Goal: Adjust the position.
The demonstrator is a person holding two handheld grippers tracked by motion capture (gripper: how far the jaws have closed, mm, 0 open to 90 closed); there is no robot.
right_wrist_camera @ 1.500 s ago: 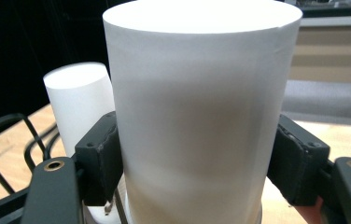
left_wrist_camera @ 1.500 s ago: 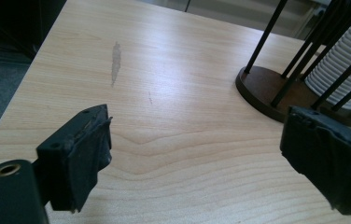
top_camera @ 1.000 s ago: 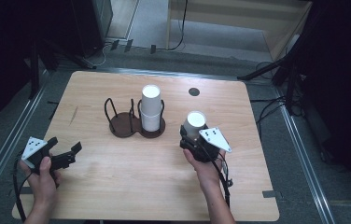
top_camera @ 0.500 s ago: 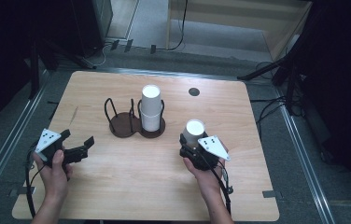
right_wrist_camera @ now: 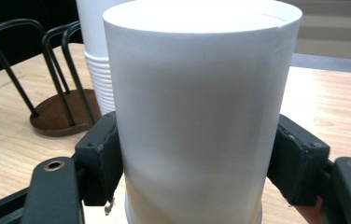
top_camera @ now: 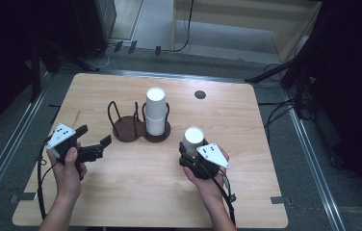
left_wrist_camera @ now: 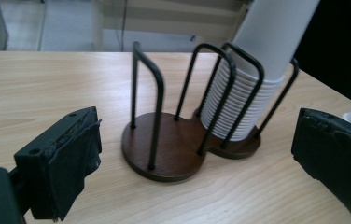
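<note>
A white paper cup [top_camera: 193,136] [right_wrist_camera: 197,107] stands upright between the jaws of my right gripper [top_camera: 191,150] [right_wrist_camera: 197,158], which is shut on its lower half, front right of the holder. A dark wire cup holder [top_camera: 133,126] [left_wrist_camera: 164,149] with two round bases sits mid-table. Its right bay holds a tall stack of white cups [top_camera: 155,111] [left_wrist_camera: 253,84]; its left bay is empty. My left gripper [top_camera: 94,136] [left_wrist_camera: 199,128] is open, with nothing between its jaws, just left of the holder and pointing at it.
The wooden table [top_camera: 275,159] has a small dark round hole [top_camera: 200,95] at the back right. Metal rails and cables run along the floor on both sides. A light wooden shelf unit [top_camera: 246,19] stands beyond the far edge.
My left gripper has moved right and forward, closer to the holder. My right gripper has drawn the cup nearer to the person and slightly left.
</note>
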